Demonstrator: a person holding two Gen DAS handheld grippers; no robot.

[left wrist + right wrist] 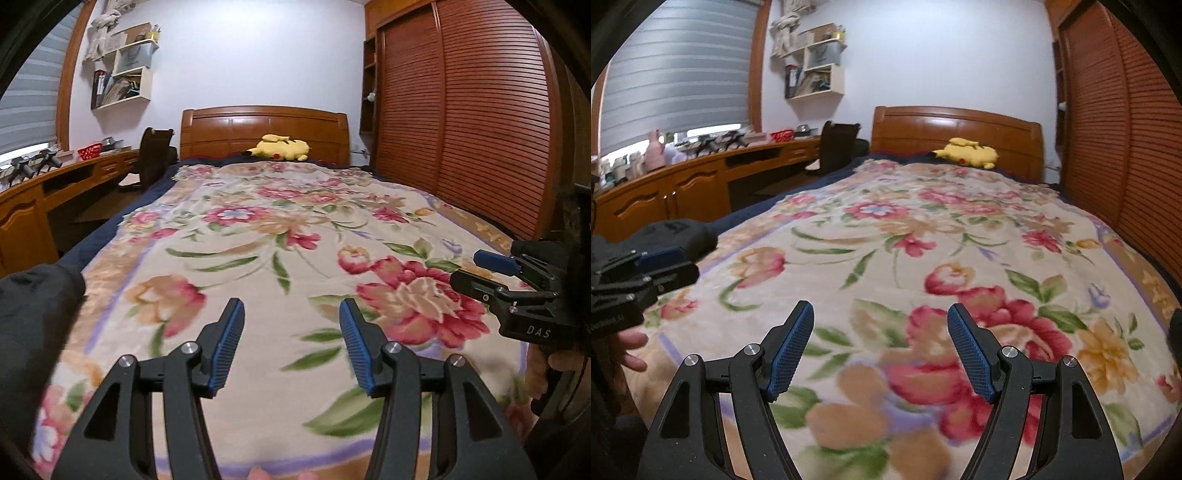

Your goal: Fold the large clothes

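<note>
Risk first: both claws are empty over the bed, and the only thing that looks like clothing — a dark garment (pixel 35 314) — sits bunched at the left edge of the blanket (pixel 258 258), partly off it from what shows. A grab into that heap would likely catch several layers at once, or pinch the fuzzy blanket along with it, so the piece could come up twisted and refuse to spread flat. If it is nudged outward it may slide off the bed altogether. I cannot tell what garment it is or where its collar or hem lies, so picking a corner blind is the likeliest mistake.

Left claw (pixel 291 336) stands about half open with nothing between its blue pads, only flowered blanket beyond them. The garment lies to its left, near but apart, level with the fingers, not ahead of them. Right claw (pixel 881 347) gapes wider — also empty — over the big red flower. From its view the garment (pixel 679 236) lies well off to the left, beyond the other claw, so the right one has the longer reach. A yellow plush (pixel 280 147) rests far off by the headboard, clear of the work.
</note>
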